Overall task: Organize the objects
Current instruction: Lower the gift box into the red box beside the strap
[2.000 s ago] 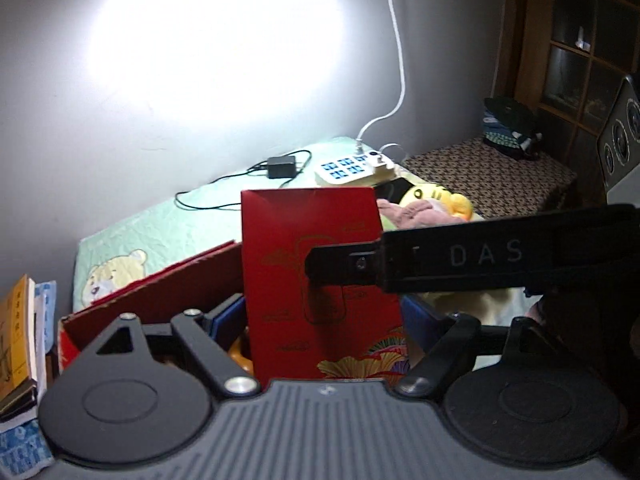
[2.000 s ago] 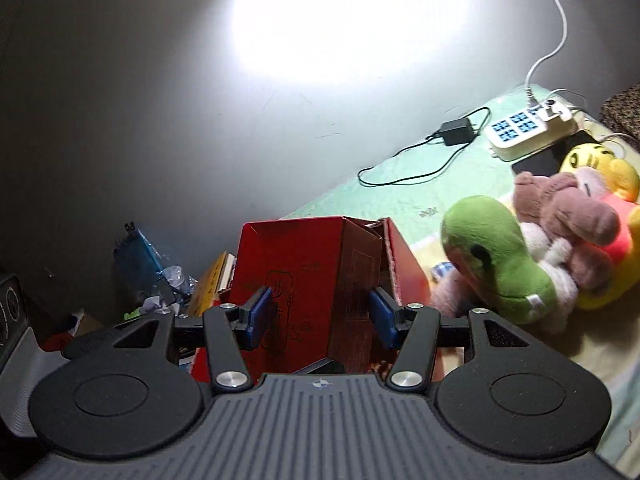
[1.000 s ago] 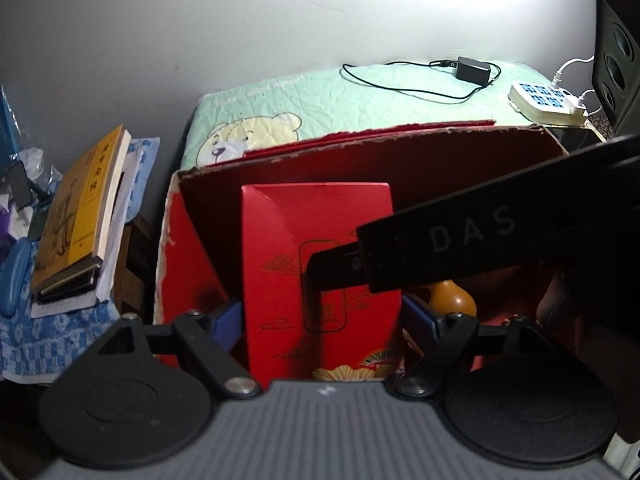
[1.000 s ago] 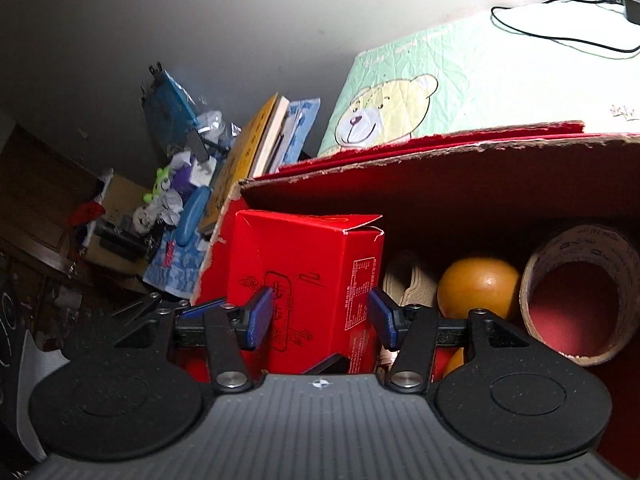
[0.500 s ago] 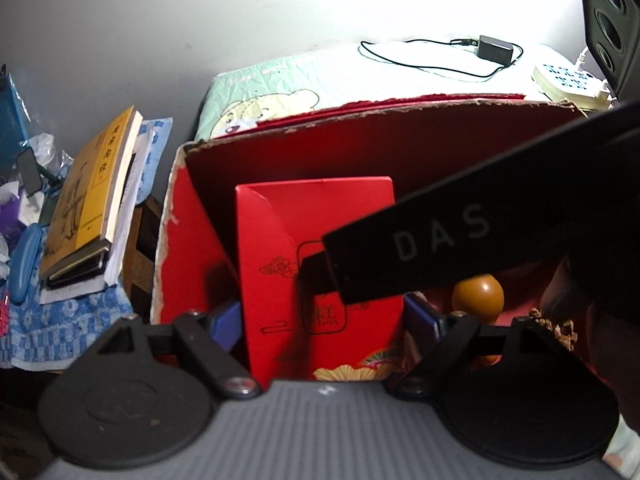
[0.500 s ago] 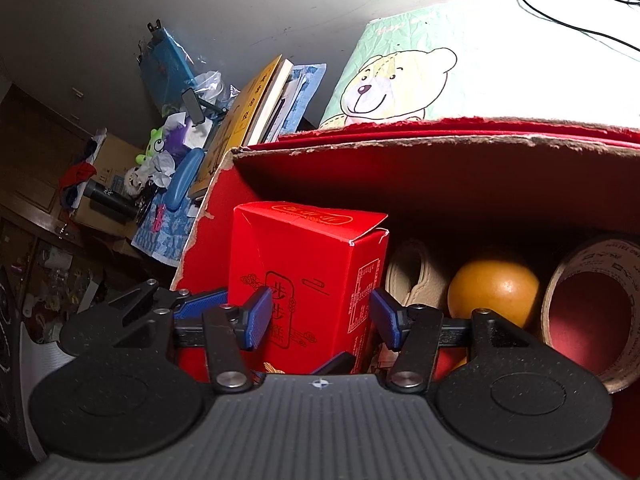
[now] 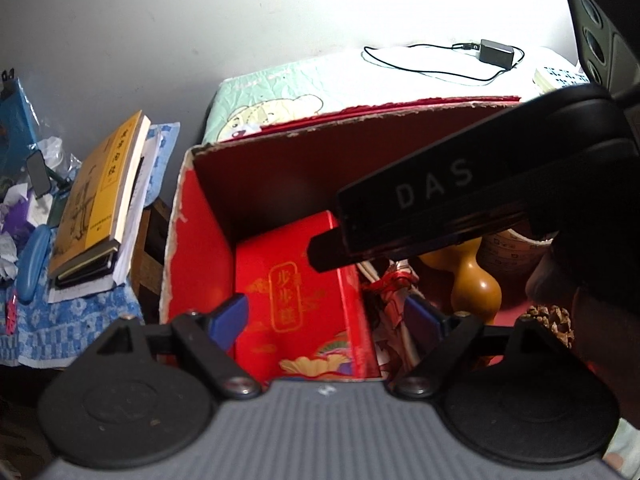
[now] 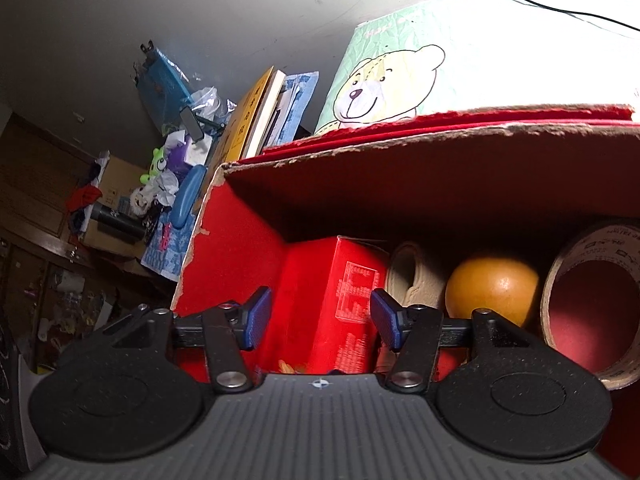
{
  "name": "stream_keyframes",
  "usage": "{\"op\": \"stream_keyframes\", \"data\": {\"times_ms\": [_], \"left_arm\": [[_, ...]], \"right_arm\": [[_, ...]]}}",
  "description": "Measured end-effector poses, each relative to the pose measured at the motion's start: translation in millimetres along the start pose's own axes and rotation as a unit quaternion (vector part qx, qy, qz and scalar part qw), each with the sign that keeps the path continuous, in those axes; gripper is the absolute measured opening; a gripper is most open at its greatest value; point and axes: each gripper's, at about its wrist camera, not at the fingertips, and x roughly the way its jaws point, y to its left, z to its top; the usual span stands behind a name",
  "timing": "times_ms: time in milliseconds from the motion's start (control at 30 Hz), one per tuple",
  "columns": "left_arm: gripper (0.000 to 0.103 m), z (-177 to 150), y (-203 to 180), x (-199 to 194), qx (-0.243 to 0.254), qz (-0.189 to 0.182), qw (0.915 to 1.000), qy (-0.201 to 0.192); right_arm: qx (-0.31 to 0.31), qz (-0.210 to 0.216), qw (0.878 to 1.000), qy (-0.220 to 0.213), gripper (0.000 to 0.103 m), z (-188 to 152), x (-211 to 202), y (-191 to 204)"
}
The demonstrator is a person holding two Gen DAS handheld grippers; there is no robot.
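Note:
A small red carton with gold print stands inside the large red cardboard box, in its left corner. My left gripper hangs above it with its blue pads spread wider than the carton, apart from it. My right gripper is also open, its pads either side of the same carton without touching. The right gripper's black body marked DAS crosses the left wrist view.
In the box beside the carton lie a cream roll, an orange gourd and a brown tape roll. Books and clutter sit left of the box. A bear-print mat with cables lies behind it.
The carton has gone down into the box's left corner. Both grippers have opened and let go of it; it now sits lower and farther from the pads.

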Motion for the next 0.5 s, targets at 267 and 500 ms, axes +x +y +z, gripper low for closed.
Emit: {"op": "stream_keyframes", "data": {"times_ms": [267,500], "left_arm": [[0.087,-0.2,-3.5,3.9,-0.002,0.005,1.0,0.006],[0.088,1.1,-3.5,7.0,-0.009,0.008,0.9999,0.01]], "right_arm": [[0.016,-0.012,1.0,-0.013,0.056,-2.5,-1.9,-1.4],[0.023,-0.026,0.999,-0.029,0.056,-3.2,-4.7,-3.6]]}}
